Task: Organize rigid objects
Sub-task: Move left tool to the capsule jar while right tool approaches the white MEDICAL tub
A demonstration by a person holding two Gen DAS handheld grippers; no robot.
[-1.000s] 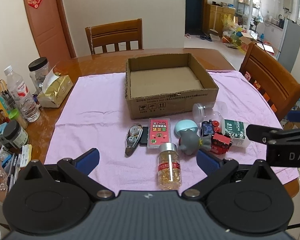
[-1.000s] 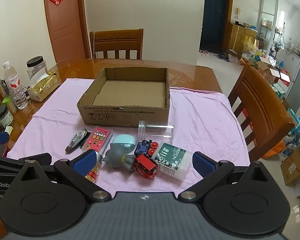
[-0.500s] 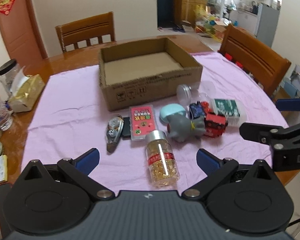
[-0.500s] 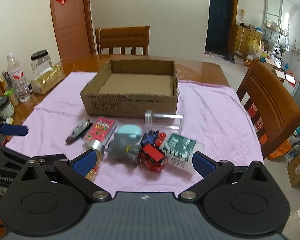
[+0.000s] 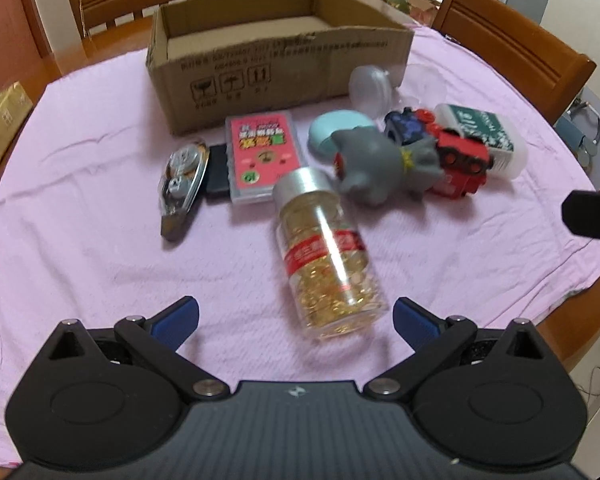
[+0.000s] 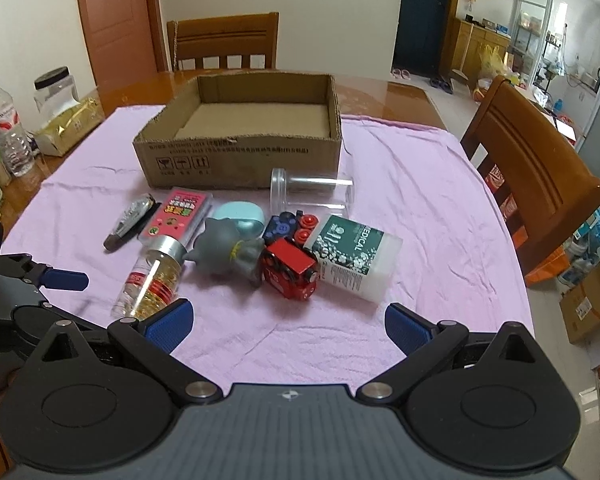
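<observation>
A clear bottle of golden capsules (image 5: 327, 256) with a silver cap lies on the pink cloth, its base just ahead of my open left gripper (image 5: 296, 318). It also shows in the right wrist view (image 6: 152, 280). Behind it lie a pink card case (image 5: 262, 156), a silver tool (image 5: 180, 188), a grey toy (image 5: 384, 166), a teal case (image 5: 332, 132), a red toy train (image 6: 290, 270), a blue toy (image 6: 280, 226), a green-labelled tub (image 6: 354, 252) and a clear jar (image 6: 312, 194). The open cardboard box (image 6: 244, 160) stands behind them, empty. My right gripper (image 6: 286, 328) is open and empty.
Wooden chairs stand at the far side (image 6: 224, 40) and the right (image 6: 528, 160). At the left table edge are a water bottle (image 6: 6, 128), a gold tissue pack (image 6: 70, 124) and a black-lidded jar (image 6: 56, 88). The left gripper's blue finger (image 6: 64, 280) shows in the right view.
My left gripper has moved forward and down toward the capsule bottle, which now lies close between its fingers. My right gripper has moved slightly forward. Both stay open.
</observation>
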